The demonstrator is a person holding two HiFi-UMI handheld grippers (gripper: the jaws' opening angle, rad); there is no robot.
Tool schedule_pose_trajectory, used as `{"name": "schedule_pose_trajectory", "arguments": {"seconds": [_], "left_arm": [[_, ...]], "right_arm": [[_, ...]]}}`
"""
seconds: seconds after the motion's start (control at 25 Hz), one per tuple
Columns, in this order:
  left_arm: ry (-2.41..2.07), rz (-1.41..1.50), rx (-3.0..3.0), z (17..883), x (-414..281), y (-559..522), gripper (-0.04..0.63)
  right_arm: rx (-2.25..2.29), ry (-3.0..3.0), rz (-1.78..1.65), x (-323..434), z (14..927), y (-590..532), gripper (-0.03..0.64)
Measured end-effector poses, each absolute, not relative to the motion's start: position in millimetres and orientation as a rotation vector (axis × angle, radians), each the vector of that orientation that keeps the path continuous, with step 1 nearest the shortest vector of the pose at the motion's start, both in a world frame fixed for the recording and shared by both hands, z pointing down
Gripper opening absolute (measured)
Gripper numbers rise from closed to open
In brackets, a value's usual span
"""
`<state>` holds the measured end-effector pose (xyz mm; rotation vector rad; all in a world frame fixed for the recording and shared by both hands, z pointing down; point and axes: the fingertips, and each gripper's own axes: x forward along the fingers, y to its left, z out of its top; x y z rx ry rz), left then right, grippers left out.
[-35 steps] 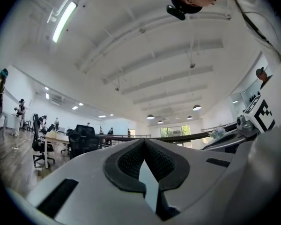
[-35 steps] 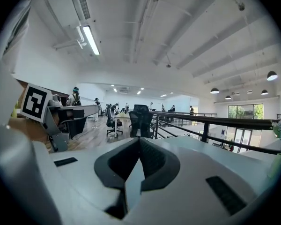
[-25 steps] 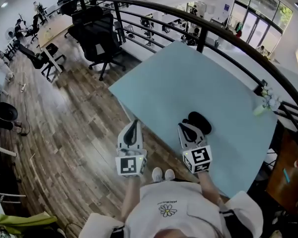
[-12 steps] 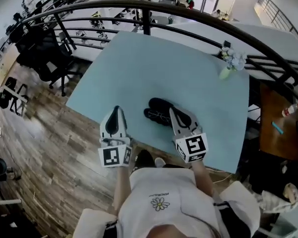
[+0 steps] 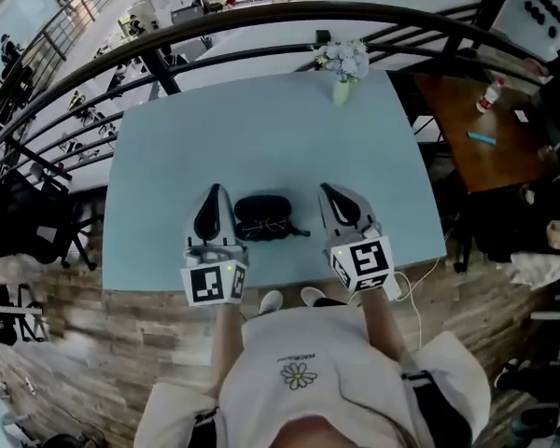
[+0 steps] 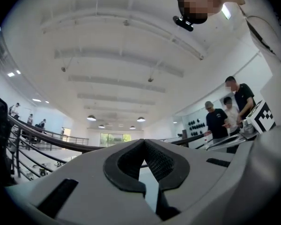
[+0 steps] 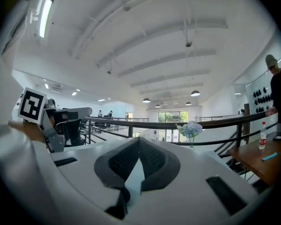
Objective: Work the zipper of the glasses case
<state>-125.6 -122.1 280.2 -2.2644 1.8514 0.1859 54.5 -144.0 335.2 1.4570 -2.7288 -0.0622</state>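
A black glasses case (image 5: 261,205) lies on the light blue table (image 5: 261,129) near its front edge. A pair of thin-framed glasses (image 5: 267,225) lies just in front of the case. My left gripper (image 5: 216,191) is just left of the case and my right gripper (image 5: 328,190) just right of it; neither touches it. Both point away from me and slightly upward. In the left gripper view the jaws (image 6: 143,142) meet at their tips with nothing between them. The right gripper's jaws (image 7: 139,138) meet the same way. Neither gripper view shows the case.
A small vase of pale flowers (image 5: 343,63) stands at the table's far edge, with a dark curved railing (image 5: 261,12) behind it. A brown table (image 5: 476,129) with a bottle (image 5: 490,95) is at the right. Several people (image 6: 225,116) stand off to the right.
The head view has swung so the table sits square in front. Both grippers now flank the case over the table; a second ago the left one was over the floor.
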Motion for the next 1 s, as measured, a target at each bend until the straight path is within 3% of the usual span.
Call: {"name": "schedule_pose_trajectory", "arguments": {"seconds": [0.68, 1.0], "left_arm": [[1.65, 0.132, -2.471, 309.9, -138.2, -141.2, 0.014], [1.526, -0.151, -2.645, 362.1, -133.4, -185.2, 0.016]], "right_arm": [[1.715, -2.55, -0.005, 41.5, 353.4, -134.0, 0.008], [1.6, -2.573, 0.051, 13.5, 369.7, -149.3, 0.008]]}}
